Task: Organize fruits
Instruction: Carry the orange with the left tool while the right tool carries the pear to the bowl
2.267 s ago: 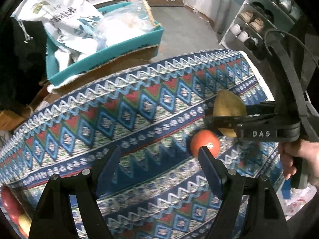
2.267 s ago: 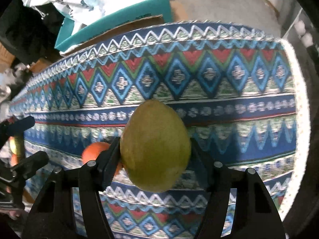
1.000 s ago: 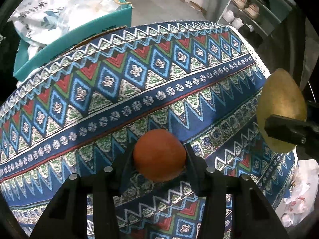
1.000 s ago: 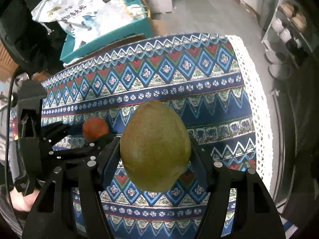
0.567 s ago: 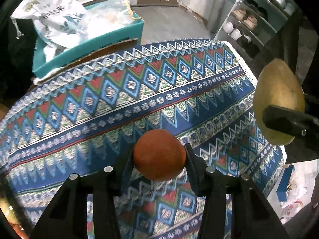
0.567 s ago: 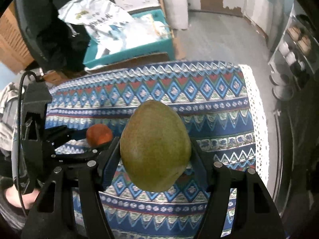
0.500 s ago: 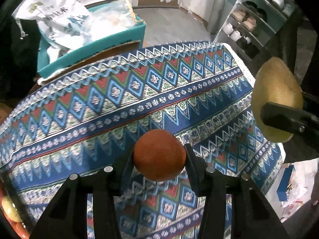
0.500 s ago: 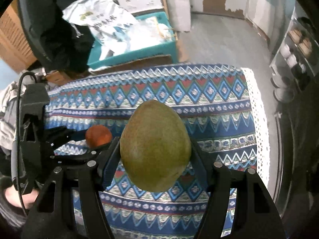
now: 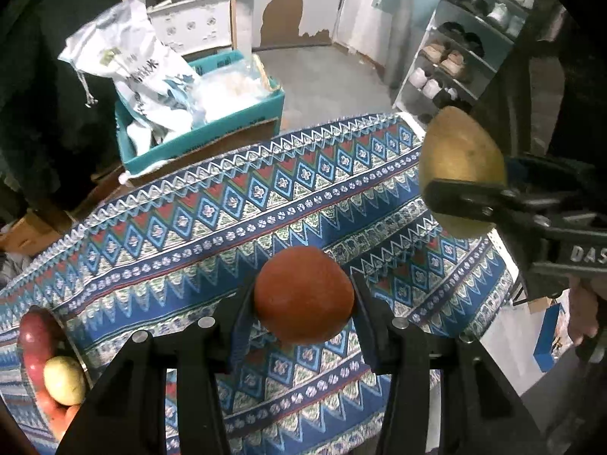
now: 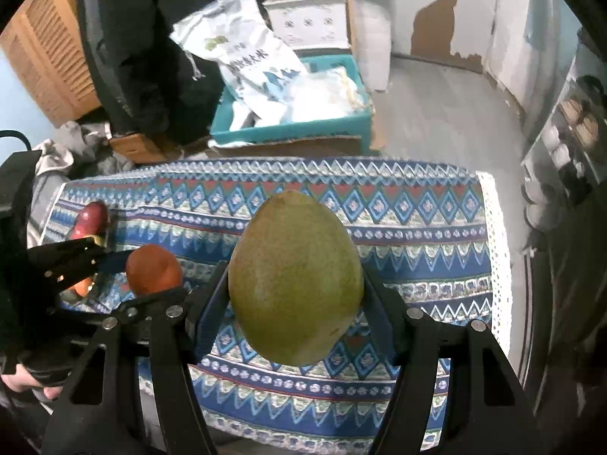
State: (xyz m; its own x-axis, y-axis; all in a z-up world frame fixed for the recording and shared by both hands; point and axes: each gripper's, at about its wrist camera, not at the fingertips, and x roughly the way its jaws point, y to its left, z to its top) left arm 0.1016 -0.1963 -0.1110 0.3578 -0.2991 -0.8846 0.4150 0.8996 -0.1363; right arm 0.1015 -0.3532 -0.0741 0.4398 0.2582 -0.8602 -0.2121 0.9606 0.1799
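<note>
Left gripper clamped on the orange fruit between its fingers; right gripper clamped on the green mango, both held aloft.

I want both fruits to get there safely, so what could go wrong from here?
1. The green mango is large and smooth; the right hand-held gripper clamps only its sides, so it might slip.
2. The left hand-held gripper carries the orange fruit nearby; the two could bump.
</note>
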